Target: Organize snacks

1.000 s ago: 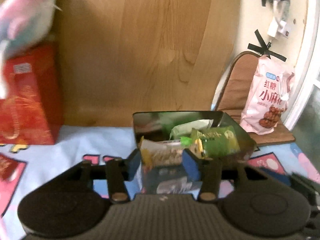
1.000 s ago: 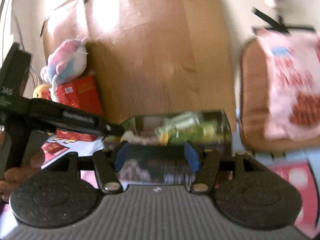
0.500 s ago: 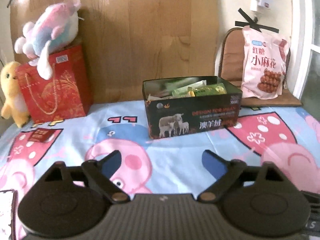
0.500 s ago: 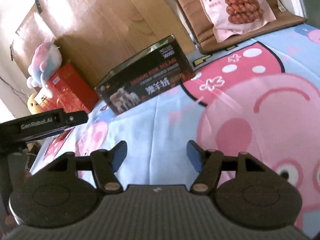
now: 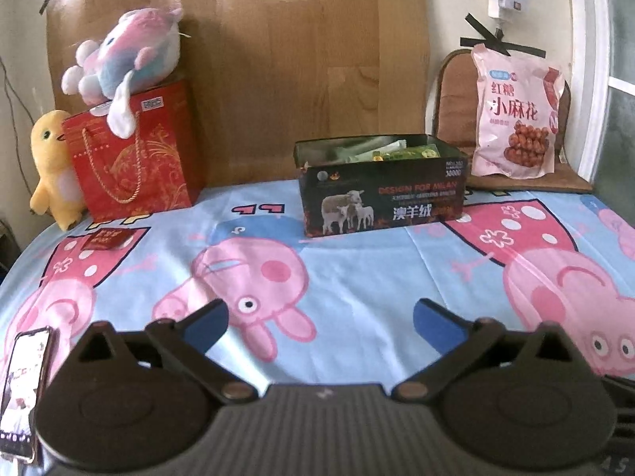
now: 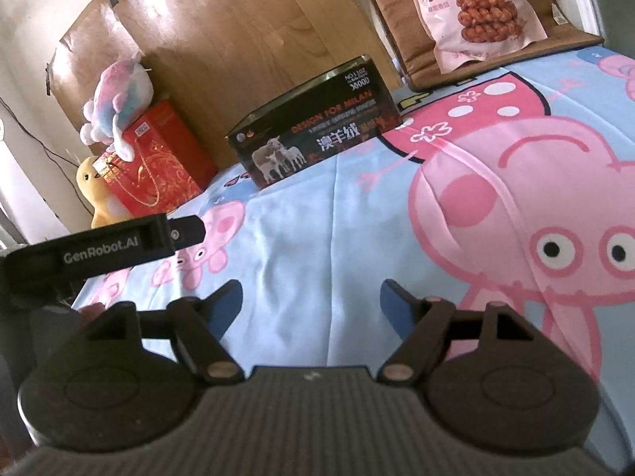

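A dark tin box (image 5: 381, 194) with sheep printed on its front stands open at the back of the table, with green and white snack packets (image 5: 391, 152) inside. The right wrist view shows the same tin box (image 6: 313, 131) from lower and further right. My left gripper (image 5: 319, 323) hangs well in front of it over the cartoon-pig cloth, its jaws still opening, nothing between them. My right gripper (image 6: 311, 301) is also back from the box, jaws opening and empty. The left gripper's black body (image 6: 99, 254) shows at the left of the right wrist view.
A big pink snack bag (image 5: 516, 115) leans on a brown chair (image 5: 452, 91) at back right. A red gift bag (image 5: 133, 154), a pastel plush (image 5: 127, 51) and a yellow plush (image 5: 51, 166) stand back left. A phone (image 5: 22, 392) lies near left.
Both grippers pulled back from the tin box, which now looks small and far. Their jaws spread wider apart. The right gripper rolled, tilting its view.
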